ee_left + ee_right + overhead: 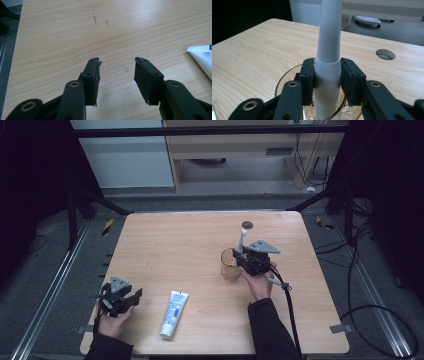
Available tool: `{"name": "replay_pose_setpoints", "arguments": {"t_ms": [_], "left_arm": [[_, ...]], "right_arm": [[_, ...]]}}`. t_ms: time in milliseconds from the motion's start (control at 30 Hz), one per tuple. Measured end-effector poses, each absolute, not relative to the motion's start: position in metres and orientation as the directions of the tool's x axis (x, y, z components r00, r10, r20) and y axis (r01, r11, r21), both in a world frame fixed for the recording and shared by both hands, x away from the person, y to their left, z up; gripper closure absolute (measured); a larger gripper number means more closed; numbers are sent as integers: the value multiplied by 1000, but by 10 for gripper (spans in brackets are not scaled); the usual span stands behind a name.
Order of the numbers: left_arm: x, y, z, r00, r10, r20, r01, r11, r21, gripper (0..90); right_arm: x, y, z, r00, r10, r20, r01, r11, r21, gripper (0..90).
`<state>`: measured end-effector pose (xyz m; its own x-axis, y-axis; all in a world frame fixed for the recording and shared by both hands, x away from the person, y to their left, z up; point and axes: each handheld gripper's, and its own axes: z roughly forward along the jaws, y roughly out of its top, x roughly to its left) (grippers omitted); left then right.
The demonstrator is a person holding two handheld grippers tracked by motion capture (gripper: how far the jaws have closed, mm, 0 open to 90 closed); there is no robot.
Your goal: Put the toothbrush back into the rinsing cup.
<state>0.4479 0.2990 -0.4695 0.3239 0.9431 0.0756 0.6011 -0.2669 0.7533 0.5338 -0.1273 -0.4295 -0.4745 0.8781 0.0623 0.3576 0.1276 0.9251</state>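
1. Black jaws of the right gripper [327,60] rise closest to us in the right gripper view. They stand narrow, with a pad lying against each side of a white electric toothbrush [328,50].
2. We see the toothbrush standing upright between those jaws. Its lower end sits inside a clear glass cup [284,80] directly beneath them.
3. Beyond the right jaw, a round hole [385,54] is cut into the tabletop.
4. We find the left gripper [117,60] part open, with only bare wood between its pads. It holds nothing.
5. Off to the side of its right jaw, well apart from it, lies the crimped end of a white toothpaste tube [203,58].
6. From the high view, the wooden table [175,245] is pale and light-grained, with a few faint dark scuffs ahead of the left jaws.
7. There the left gripper [132,296] rests near the table's front left corner. The toothpaste tube [174,314] lies flat just beside it, and the right gripper [241,259] is at the cup [229,265].
8. Around the table we see grey floor [380,285], black cables [370,312], metal frame rails [50,285] and a pale wooden shelf unit [235,145] at the back.
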Motion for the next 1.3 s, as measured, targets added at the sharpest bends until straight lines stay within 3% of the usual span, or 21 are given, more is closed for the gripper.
{"name": "replay_pose_setpoints", "arguments": {"t_ms": [700, 1300], "left_arm": [[448, 299, -469, 324, 943, 73, 600, -265, 755, 544], [446, 298, -467, 340, 939, 56, 594, -261, 761, 573]], "right_arm": [[530, -127, -426, -481, 874, 64, 353, 127, 927, 542], [522, -131, -417, -477, 877, 60, 353, 128, 927, 298]]}}
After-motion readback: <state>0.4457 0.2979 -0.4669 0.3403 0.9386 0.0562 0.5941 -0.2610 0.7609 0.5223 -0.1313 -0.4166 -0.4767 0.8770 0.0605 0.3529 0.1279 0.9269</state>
